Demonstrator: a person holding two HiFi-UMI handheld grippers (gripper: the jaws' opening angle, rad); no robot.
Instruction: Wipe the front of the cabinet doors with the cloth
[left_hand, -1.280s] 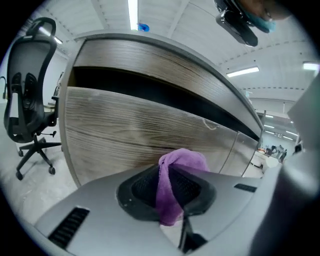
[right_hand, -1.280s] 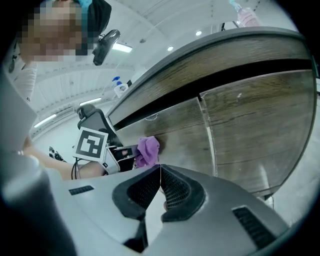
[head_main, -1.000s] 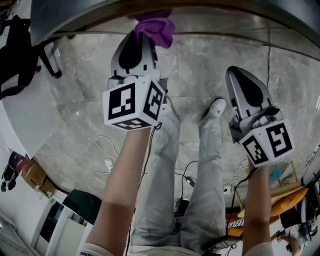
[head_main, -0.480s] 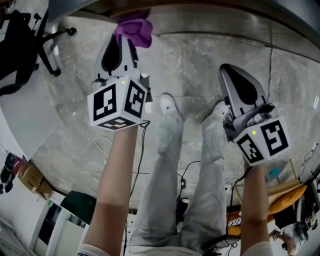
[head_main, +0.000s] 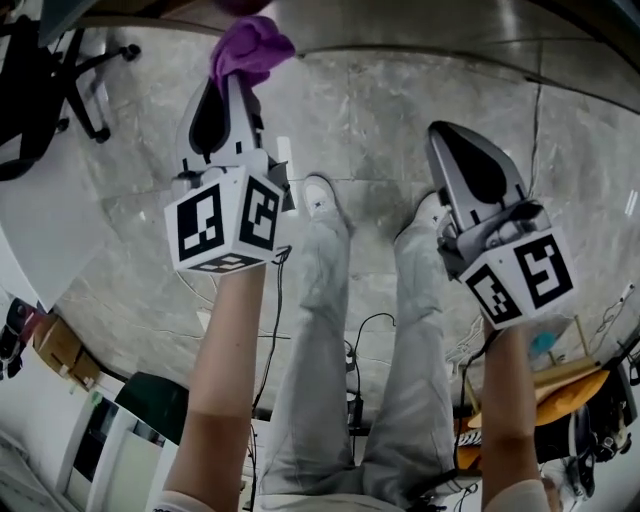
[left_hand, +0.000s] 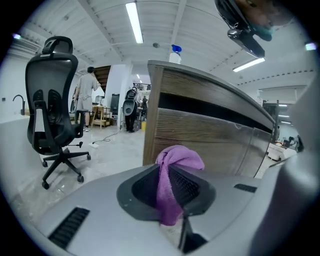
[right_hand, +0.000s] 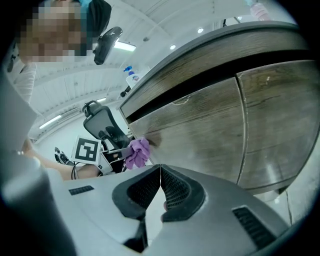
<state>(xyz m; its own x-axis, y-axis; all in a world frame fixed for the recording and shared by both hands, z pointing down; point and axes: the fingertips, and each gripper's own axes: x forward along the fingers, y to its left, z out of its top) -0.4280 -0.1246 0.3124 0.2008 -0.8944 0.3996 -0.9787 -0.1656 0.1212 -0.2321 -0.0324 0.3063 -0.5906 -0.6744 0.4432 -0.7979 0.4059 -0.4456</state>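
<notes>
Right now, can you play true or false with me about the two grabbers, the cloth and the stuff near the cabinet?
1. The left gripper is shut on a purple cloth. True.
2. The right gripper holds a cloth too. False: its jaws are together with nothing between them.
3. A black office chair stands on the floor off to one side of the wooden cabinet. True.
4. The spray bottle lies on the floor. False: it stands on top of the cabinet.
</notes>
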